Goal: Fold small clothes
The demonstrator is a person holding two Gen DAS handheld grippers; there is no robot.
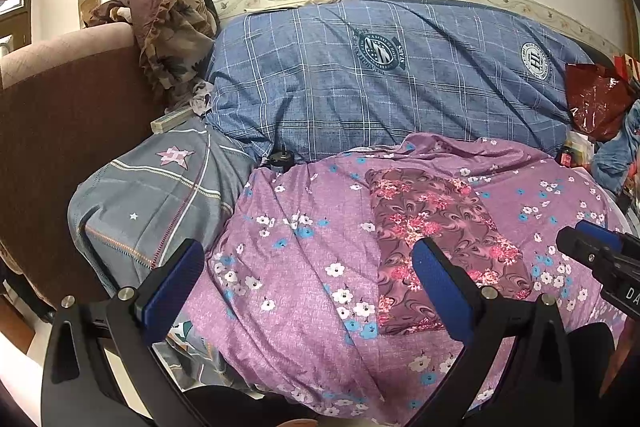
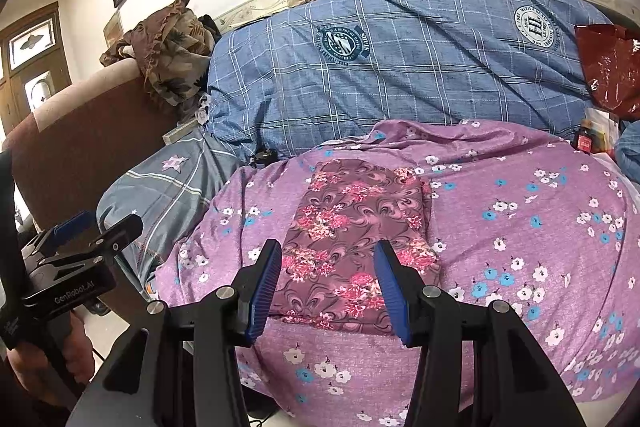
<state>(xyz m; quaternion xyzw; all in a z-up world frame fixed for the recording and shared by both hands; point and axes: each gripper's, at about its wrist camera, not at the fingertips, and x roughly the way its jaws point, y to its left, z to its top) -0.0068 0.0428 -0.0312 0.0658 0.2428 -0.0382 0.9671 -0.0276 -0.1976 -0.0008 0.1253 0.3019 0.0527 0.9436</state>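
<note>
Folded maroon floral garment laid flat on purple flowered bedspread, mid-bed, in front of blue checked duvet. Right claw held above garment's near edge — jaws half apart, nothing gripped, pads not seen touching cloth. Left claw spread wide over bedspread just left of garment, empty. Grey star-print pillow at left, brown headboard beyond.
</note>
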